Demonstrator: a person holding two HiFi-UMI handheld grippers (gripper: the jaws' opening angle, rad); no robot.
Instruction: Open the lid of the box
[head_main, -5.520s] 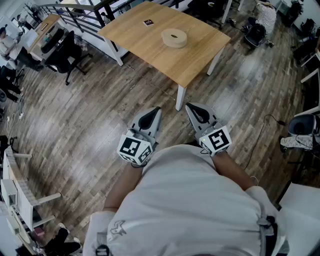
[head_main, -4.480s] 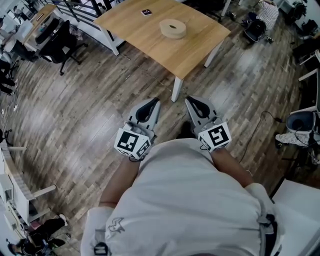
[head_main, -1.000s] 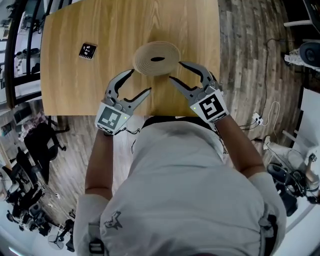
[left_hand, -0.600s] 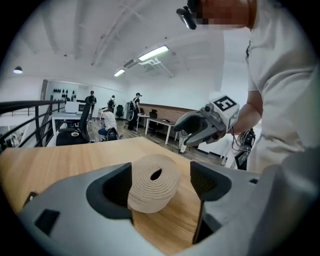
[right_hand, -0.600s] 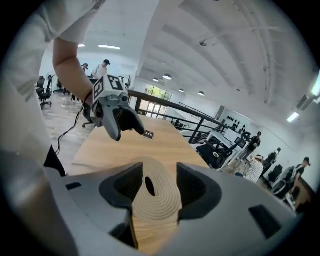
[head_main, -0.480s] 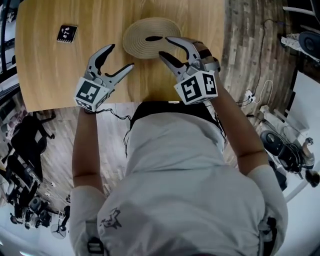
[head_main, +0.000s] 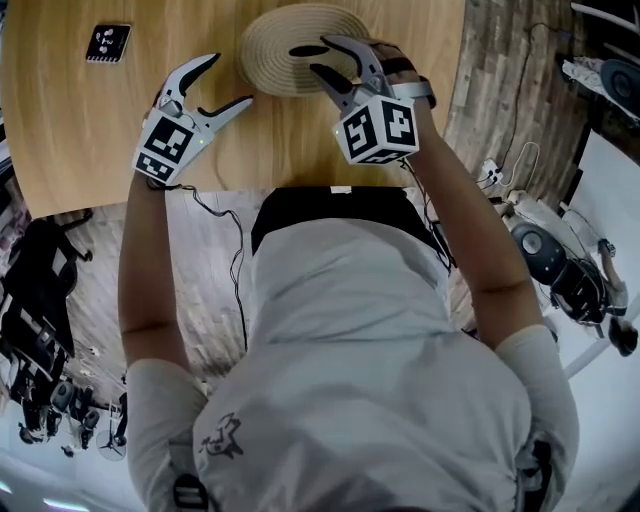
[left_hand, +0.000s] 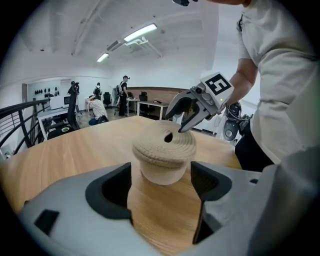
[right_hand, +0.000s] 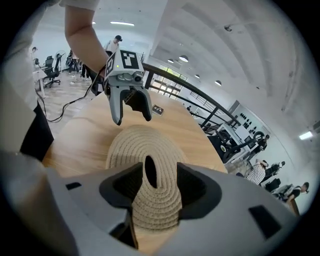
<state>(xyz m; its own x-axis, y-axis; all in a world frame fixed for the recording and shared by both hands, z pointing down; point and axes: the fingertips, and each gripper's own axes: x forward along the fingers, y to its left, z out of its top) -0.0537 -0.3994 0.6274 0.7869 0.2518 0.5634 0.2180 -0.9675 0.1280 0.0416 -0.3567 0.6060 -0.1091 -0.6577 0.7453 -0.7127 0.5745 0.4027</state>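
A round woven rope box (head_main: 285, 40) with a flat coiled lid (left_hand: 164, 143) stands on the wooden table (head_main: 90, 130). The lid has a slot-like hole (right_hand: 150, 172) in its middle. My right gripper (head_main: 320, 57) hovers open over the lid, its jaws on either side of the hole and apart from the rope. My left gripper (head_main: 226, 80) is open just left of the box, jaws wide with nothing between them. In the left gripper view the box sits a short way ahead of the left gripper (left_hand: 161, 187). The right gripper (right_hand: 156, 187) looks down on the lid.
A small black marker tag (head_main: 108, 42) lies on the table at the far left. The table's near edge (head_main: 200, 188) runs just in front of the person's body. Cables and wooden floor lie to the right; people and desks are far behind.
The person has walked up to the table. Both grippers opened and came forward; the right one moved from beside the box to over its lid, the left one alongside it.
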